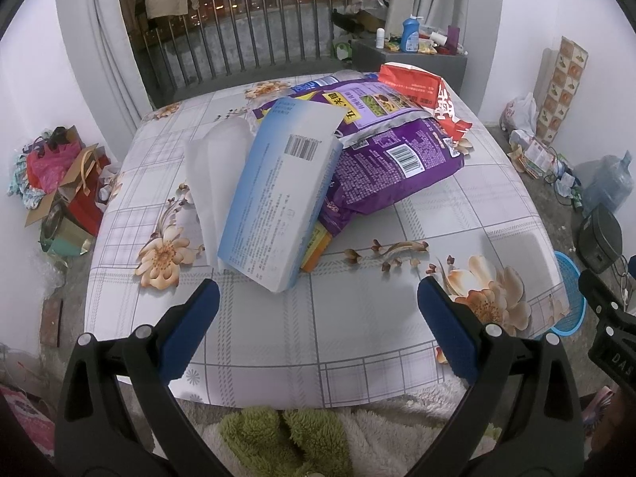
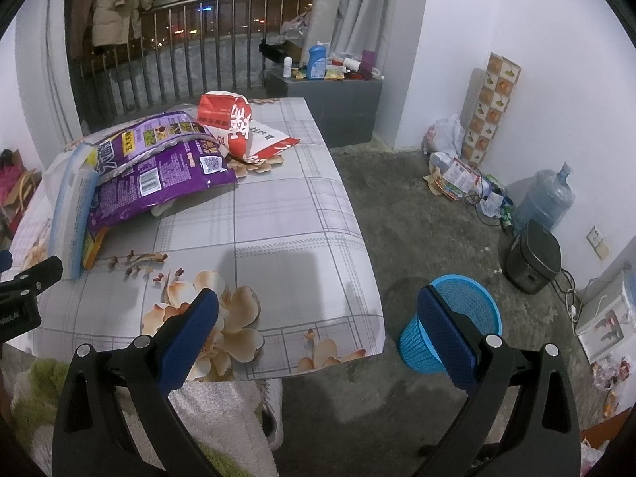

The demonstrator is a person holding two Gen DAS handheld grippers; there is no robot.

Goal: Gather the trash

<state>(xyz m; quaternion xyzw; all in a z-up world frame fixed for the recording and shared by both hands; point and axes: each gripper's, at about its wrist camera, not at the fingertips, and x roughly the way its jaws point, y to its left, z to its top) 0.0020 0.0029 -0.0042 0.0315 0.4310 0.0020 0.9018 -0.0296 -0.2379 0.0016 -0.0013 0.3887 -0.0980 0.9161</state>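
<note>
Empty packaging is heaped on a table with a flowered cloth (image 1: 357,318). A light blue wrapper (image 1: 278,183) leans on a purple bag (image 1: 397,163), with a red and white bag (image 1: 429,91) behind and a white sheet (image 1: 214,167) to the left. My left gripper (image 1: 318,298) is open just short of the blue wrapper, holding nothing. In the right wrist view the same purple bag (image 2: 159,175), blue wrapper (image 2: 75,214) and red bag (image 2: 234,127) lie far left. My right gripper (image 2: 318,310) is open over the table's near right corner, beside a blue mesh bin (image 2: 457,326) on the floor.
A dark appliance (image 2: 532,254), water jug (image 2: 544,198), cables and loose bags (image 2: 453,175) crowd the right wall. A grey cabinet (image 2: 334,107) with bottles stands by the railing. Gift bags and boxes (image 1: 67,194) pile up left of the table. Fleece clothing (image 1: 286,429) shows at the near edge.
</note>
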